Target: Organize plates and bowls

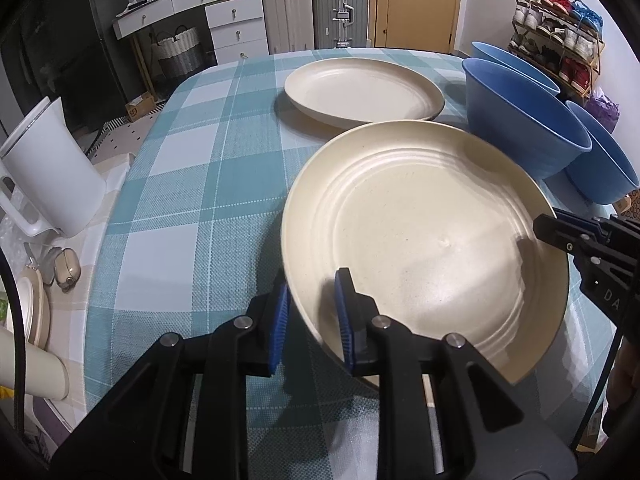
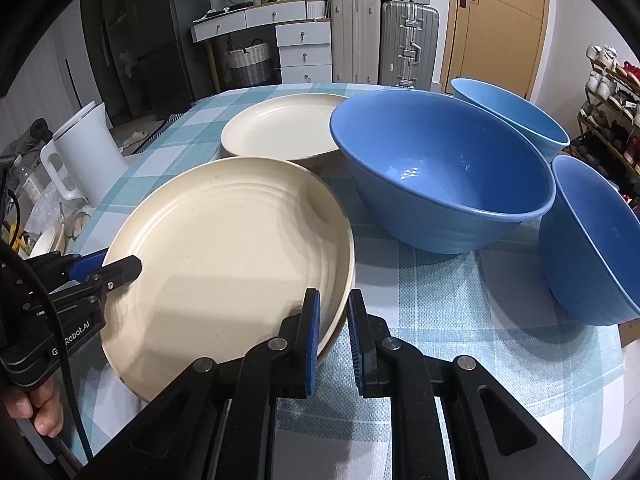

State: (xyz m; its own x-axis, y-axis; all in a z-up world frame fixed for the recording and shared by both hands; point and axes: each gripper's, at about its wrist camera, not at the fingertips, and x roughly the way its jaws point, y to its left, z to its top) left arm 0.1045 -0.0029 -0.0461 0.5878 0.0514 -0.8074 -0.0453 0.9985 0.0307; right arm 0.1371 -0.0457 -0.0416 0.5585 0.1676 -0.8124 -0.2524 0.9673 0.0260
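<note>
A cream plate (image 1: 420, 240) (image 2: 224, 256) is held above the checked tablecloth, lifted at its near edge. My left gripper (image 1: 312, 300) straddles the plate's left rim, blue pads either side of it. My right gripper (image 2: 334, 312) straddles the plate's right rim, also seen at the right in the left wrist view (image 1: 560, 236). A second cream plate (image 1: 362, 92) (image 2: 280, 128) lies flat farther back. Three blue bowls stand at the right: a near one (image 2: 592, 240), a middle one (image 2: 440, 172) (image 1: 520, 120), and a far one (image 2: 508, 112).
The table (image 1: 192, 184) has a teal checked cloth. A white kettle (image 1: 52, 168) (image 2: 84, 152) stands off its left edge with other crockery (image 1: 28, 308). Drawers, suitcases, a door and a shoe rack stand behind.
</note>
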